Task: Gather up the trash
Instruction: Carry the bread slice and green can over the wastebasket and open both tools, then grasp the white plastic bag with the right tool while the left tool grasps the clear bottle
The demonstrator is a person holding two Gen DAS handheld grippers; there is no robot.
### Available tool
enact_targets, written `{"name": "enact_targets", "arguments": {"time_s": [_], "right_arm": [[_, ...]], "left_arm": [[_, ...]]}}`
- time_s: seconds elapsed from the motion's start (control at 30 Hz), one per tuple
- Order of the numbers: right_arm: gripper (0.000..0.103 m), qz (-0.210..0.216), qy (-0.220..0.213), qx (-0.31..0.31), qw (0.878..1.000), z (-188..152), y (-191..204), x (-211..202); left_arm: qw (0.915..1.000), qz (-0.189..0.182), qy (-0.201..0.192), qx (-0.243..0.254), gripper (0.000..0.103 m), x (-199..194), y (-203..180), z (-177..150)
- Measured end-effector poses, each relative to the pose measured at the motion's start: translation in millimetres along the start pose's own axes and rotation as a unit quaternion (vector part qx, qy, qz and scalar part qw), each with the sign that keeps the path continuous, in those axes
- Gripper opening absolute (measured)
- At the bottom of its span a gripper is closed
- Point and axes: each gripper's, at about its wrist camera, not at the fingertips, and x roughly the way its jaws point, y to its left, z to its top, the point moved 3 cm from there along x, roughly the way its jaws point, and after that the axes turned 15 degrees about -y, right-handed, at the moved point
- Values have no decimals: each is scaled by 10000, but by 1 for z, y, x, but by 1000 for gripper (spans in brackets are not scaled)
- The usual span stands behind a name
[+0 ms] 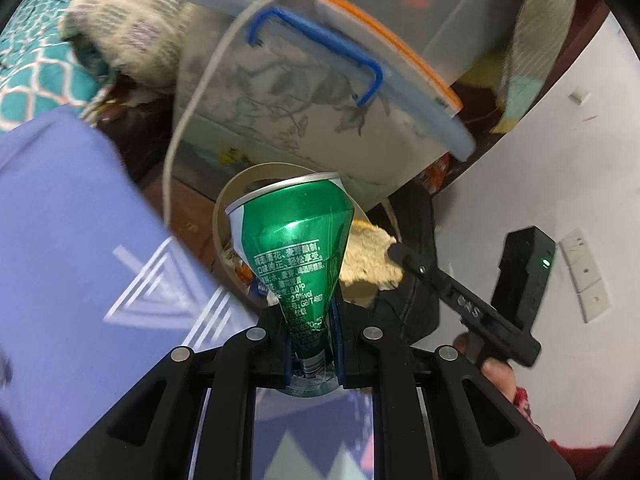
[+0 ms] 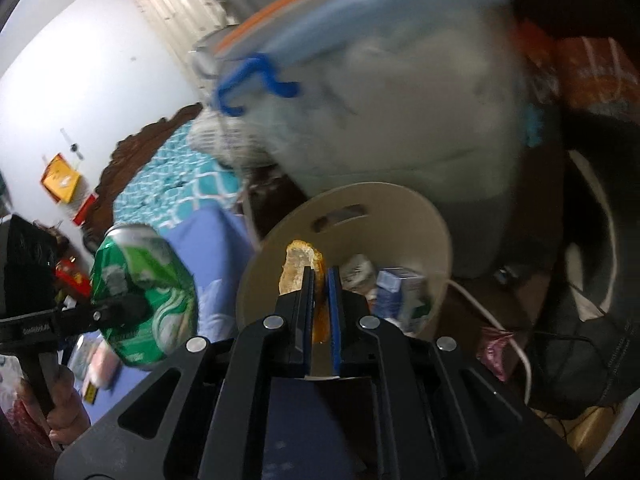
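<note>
My left gripper (image 1: 311, 340) is shut on a crushed green can (image 1: 294, 248), held up in the air near the beige waste bin (image 1: 224, 204). The can also shows in the right wrist view (image 2: 140, 292), at the left of the bin. My right gripper (image 2: 320, 292) is shut on an orange peel (image 2: 300, 264) and holds it over the open mouth of the beige bin (image 2: 400, 204). The peel shows in the left wrist view (image 1: 370, 258) at the tip of the right gripper (image 1: 394, 250). Inside the bin lie a blue-and-white carton (image 2: 400, 292) and crumpled paper (image 2: 360, 268).
A large translucent storage box (image 1: 320, 92) with blue handle and orange-trimmed lid stands behind the bin. A purple mat (image 1: 72, 240) lies at the left, a teal patterned bedspread (image 2: 180, 184) beyond it. A black bag (image 2: 592, 320) and white cable (image 2: 500, 320) lie right of the bin.
</note>
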Motion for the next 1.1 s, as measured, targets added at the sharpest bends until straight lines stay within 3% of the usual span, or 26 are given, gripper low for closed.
{"name": "enact_targets", "arguments": {"time_s": [0.07,0.1,0.13,0.27,0.33,0.4,0.47,0.57,0.73,0.8,0.97,1.1], "right_arm": [[12,-15,25,20,10000,0,-8,8],[12,-22,61,50,10000,0,-9,11],[12,0,69,138,9999,1,-12,14],[12,154,-122,310,9993,4,-12,11],[26,292,-158,344,9989,3,-3,8],[82,414,-220,361,9982,3,8,2],[84,560,-467,298,9969,3,23,-9],[82,856,-368,123,9956,-1,49,-13],[62,1355,85,-63,9907,-22,100,-6],[52,1622,396,-115,9859,-38,129,2],[49,2222,1145,-450,9672,-85,216,24],[49,2728,1585,-983,9438,-120,300,38]], "left_arm": [[9997,182,132,17,37,23,0,2],[9995,287,159,13,64,31,-1,3],[9991,405,106,14,67,36,-1,4],[9994,336,-47,-16,66,25,-1,5],[9992,341,-226,37,66,4,-1,4],[9982,377,-461,79,67,-27,4,-3],[9968,455,-646,99,67,-59,11,-15],[9944,608,-864,83,67,-105,23,-36],[9855,1144,-1243,-161,67,-200,62,-84],[9776,1524,-1409,-357,67,-240,86,-102],[9464,2492,-1837,-916,68,-338,151,-133],[8945,3891,-1922,-1077,78,-418,220,-146]]}}
